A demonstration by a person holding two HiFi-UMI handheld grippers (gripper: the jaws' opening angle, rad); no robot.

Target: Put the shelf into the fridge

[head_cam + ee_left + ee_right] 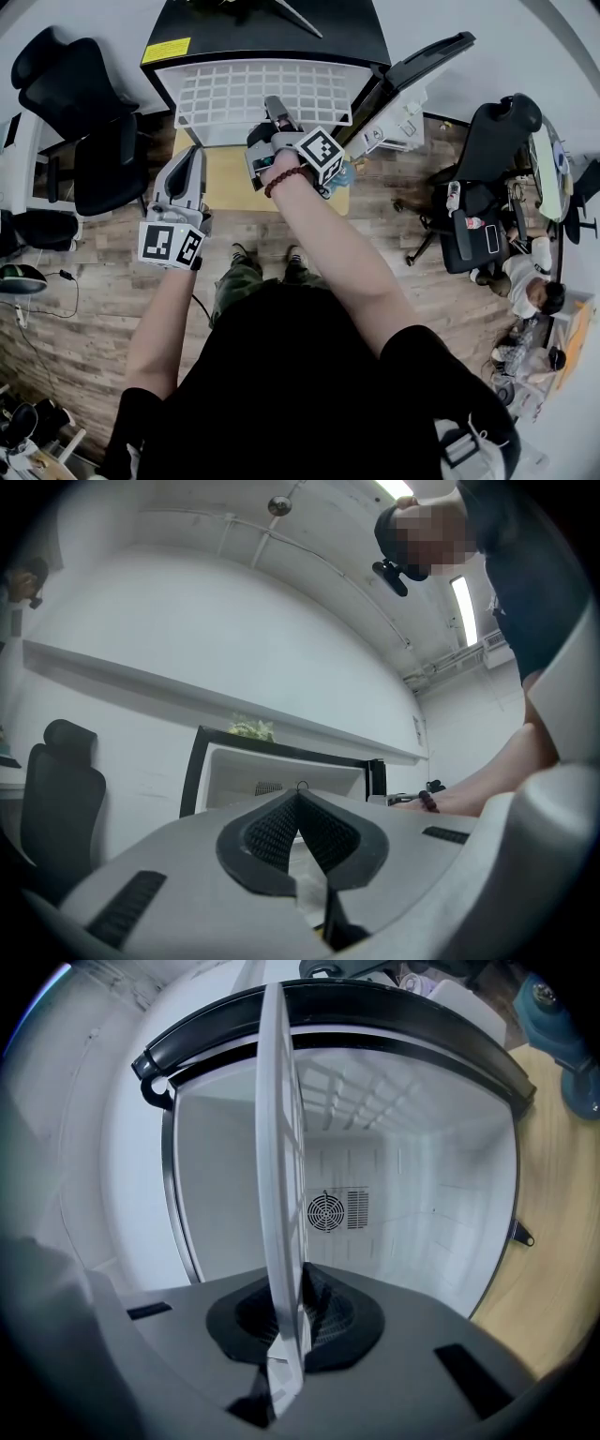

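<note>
The white wire shelf (262, 94) lies flat at the mouth of the small open fridge (272, 33), its near edge sticking out toward me. My right gripper (279, 112) is shut on that near edge. In the right gripper view the shelf (279, 1147) stands edge-on between the pads of the right gripper (286, 1293), pointing into the white fridge interior (422, 1204) with its round fan vent (328, 1211). My left gripper (187, 157) hangs left of the fridge, shut and holding nothing. In its own view the left gripper (300, 799) faces the fridge (281, 766).
The fridge door (417, 70) stands open to the right. A light wooden board (225, 178) lies on the floor in front of the fridge. Black office chairs stand at the left (84, 112) and right (487, 169). A person (530, 281) sits at the far right.
</note>
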